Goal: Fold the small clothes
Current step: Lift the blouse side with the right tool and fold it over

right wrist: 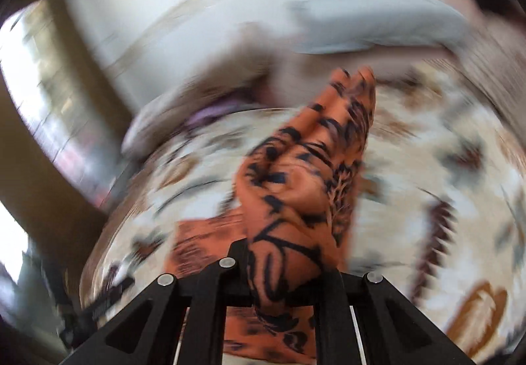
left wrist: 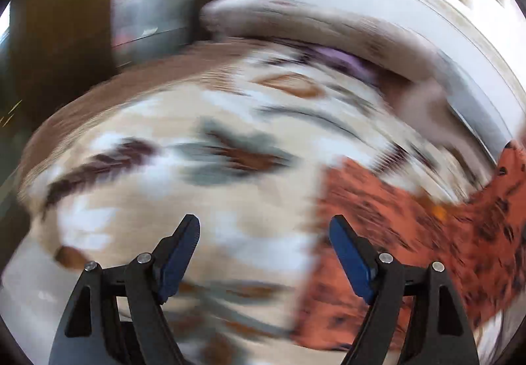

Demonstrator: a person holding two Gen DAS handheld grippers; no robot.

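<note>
An orange garment with black print (left wrist: 411, 233) lies on a patterned cream bedspread (left wrist: 164, 168), to the right in the blurred left wrist view. My left gripper (left wrist: 264, 233) is open and empty above the bedspread, just left of the garment's edge. In the right wrist view my right gripper (right wrist: 286, 253) is shut on a bunched fold of the orange garment (right wrist: 312, 168), which stands up between the fingers and hides the tips. Part of the garment lies flat below it (right wrist: 203, 240).
The patterned bedspread (right wrist: 443, 184) fills both views. A beige pillow (left wrist: 296, 20) and a purple cloth (left wrist: 342, 59) lie at the far side of the bed. A grey-white pillow (right wrist: 378, 30) lies at the back. A brown door or wall (left wrist: 59, 36) stands at the left.
</note>
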